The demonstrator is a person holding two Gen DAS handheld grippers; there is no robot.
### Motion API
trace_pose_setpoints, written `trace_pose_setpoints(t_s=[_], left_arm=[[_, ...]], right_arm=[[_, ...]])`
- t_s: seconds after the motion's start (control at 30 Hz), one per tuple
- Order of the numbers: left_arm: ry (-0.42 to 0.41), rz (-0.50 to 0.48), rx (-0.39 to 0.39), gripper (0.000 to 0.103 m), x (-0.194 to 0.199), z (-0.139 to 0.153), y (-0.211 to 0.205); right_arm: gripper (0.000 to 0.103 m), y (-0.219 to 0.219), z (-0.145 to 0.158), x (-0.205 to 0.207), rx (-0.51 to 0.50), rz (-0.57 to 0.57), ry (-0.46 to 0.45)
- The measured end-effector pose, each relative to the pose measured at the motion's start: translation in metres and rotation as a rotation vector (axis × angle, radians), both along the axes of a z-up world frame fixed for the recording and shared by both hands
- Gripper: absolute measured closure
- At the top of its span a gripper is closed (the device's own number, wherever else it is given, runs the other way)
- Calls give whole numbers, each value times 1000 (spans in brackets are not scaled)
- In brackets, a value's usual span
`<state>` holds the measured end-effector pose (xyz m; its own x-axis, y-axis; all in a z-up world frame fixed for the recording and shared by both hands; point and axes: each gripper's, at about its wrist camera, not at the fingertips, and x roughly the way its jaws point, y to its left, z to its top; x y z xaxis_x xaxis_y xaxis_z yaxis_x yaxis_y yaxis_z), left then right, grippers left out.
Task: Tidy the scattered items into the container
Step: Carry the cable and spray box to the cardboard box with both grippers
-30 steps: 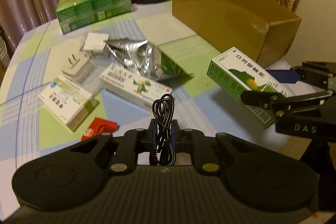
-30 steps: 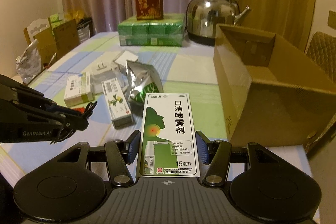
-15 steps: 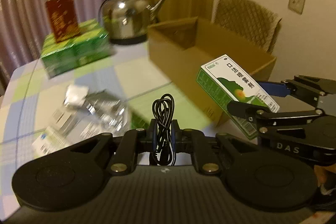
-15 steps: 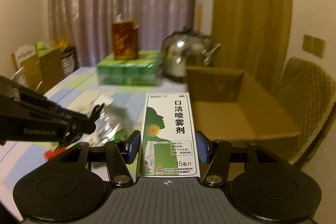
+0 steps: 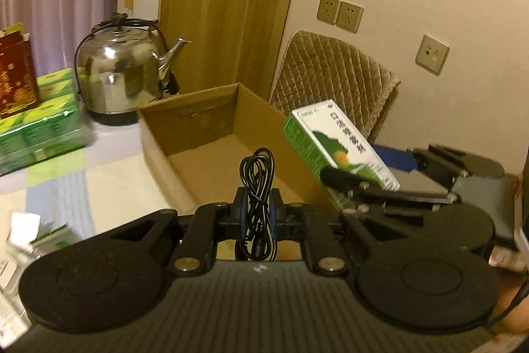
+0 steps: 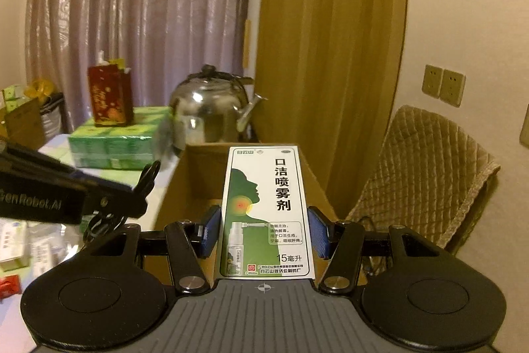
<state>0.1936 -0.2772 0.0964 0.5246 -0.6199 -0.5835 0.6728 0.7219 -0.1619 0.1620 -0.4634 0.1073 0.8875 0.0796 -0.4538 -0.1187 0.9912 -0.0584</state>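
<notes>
My left gripper (image 5: 258,214) is shut on a coiled black cable (image 5: 258,177) and hangs over the near end of the open cardboard box (image 5: 211,124). To its right the right gripper (image 5: 350,184) carries a green and white spray box (image 5: 334,141) above the box's right wall. In the right wrist view my right gripper (image 6: 264,230) is shut on that spray box (image 6: 264,210), its blue pads against both long sides, with the cardboard box (image 6: 195,174) just behind it. The left gripper (image 6: 132,204) with the cable (image 6: 148,177) shows at the left.
A steel kettle (image 5: 122,78) and green tissue packs (image 5: 39,118) with a red carton (image 5: 16,78) stand behind the box. Blurred medicine boxes (image 6: 13,240) and a red packet (image 6: 8,285) lie on the checked table at the left. A padded chair (image 5: 334,85) stands beyond the box.
Both grippers have risen and swung right, from over the scattered items to over the cardboard box. Each keeps its grip, the left on the cable, the right on the spray box.
</notes>
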Motion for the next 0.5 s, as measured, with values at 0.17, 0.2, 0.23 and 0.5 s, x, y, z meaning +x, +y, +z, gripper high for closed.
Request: trace_pose_setpoints(t_s=[0.17,0.2,0.23,0.5], left_arm=[[12,0,3,94,22,-8,-29],[16,1,8,94,25,-12,-33],[22,0,9,94,28,-15,-36],[59,9,15,94,41,-43,-46]], right_arm=[[51,-17,-11,20,12,-8,29],[50,-20,-14,24,16,-8,34],[50,-21,-16,27,19,-9,40],[50,-29,-28,42,30,-11,66]])
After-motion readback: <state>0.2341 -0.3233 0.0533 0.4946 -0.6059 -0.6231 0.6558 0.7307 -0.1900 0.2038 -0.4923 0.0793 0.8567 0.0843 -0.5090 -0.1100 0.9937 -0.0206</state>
